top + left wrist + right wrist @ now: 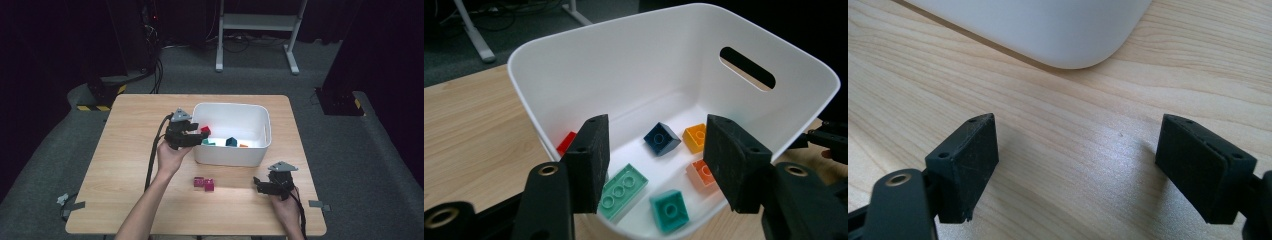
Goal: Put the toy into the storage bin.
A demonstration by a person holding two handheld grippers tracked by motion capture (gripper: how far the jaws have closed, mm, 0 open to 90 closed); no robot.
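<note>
Partly hidden: red brick point(567, 142) behind jaws.

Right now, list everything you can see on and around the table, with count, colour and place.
Bin: one, white, on the table's far middle.
Bricks in the bin: six; red, dark blue, yellow-orange, orange, teal, long mint green.
Magenta bricks: two, touching, on the table in front of the bin.
Table: one, light wood.
White frame: one, on the floor beyond the table.
Left hand-held gripper: black, open, over the bin's left rim.
Right hand-held gripper: black, open, right of the magenta bricks.
</note>
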